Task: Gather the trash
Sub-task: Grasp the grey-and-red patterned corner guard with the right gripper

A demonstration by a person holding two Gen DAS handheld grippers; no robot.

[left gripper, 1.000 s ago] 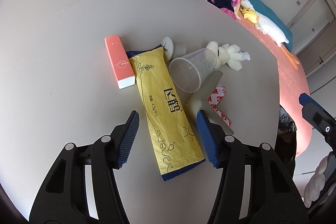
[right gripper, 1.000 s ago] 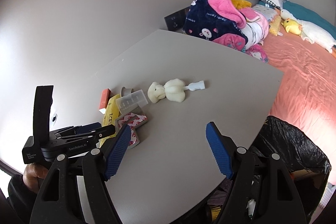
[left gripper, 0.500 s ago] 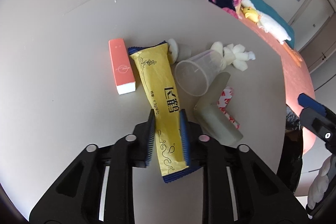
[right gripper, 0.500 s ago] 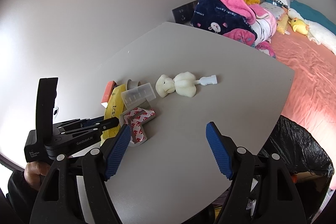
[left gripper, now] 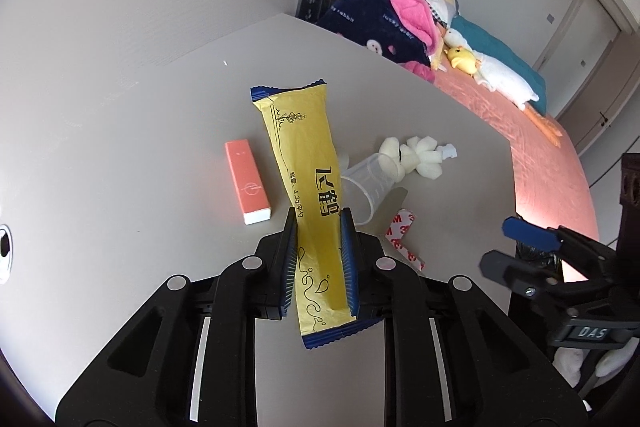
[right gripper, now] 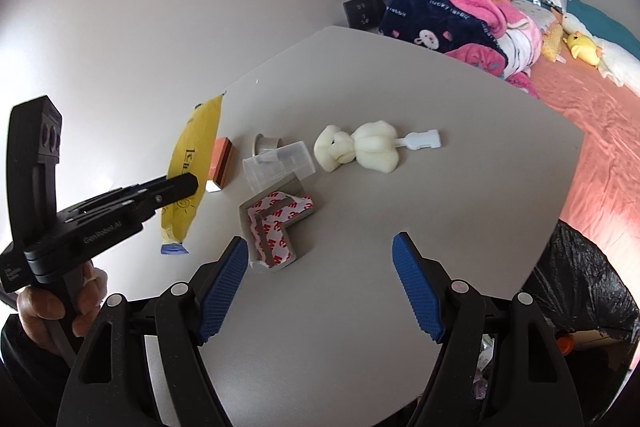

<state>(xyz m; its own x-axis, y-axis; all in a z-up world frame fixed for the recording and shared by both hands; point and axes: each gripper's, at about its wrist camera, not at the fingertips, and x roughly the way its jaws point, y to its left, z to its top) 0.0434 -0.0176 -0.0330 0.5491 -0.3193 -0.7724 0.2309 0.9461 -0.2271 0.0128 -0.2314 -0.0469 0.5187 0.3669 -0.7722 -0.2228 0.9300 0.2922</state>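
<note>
Left gripper (left gripper: 319,263) has its jaws clamped on the yellow wrapper (left gripper: 310,187), lifted clear of the table (left gripper: 140,155). Keep that pinch firm across to the black bin bag (right gripper: 580,291), probably open-mouthed. Right gripper (right gripper: 320,291) hangs with jaws apart, empty.

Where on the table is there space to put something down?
The table is bare in front of the open right gripper, between the foam toy and the black trash bag. It is crowded around the clear cup, orange box and taped corner piece.
</note>
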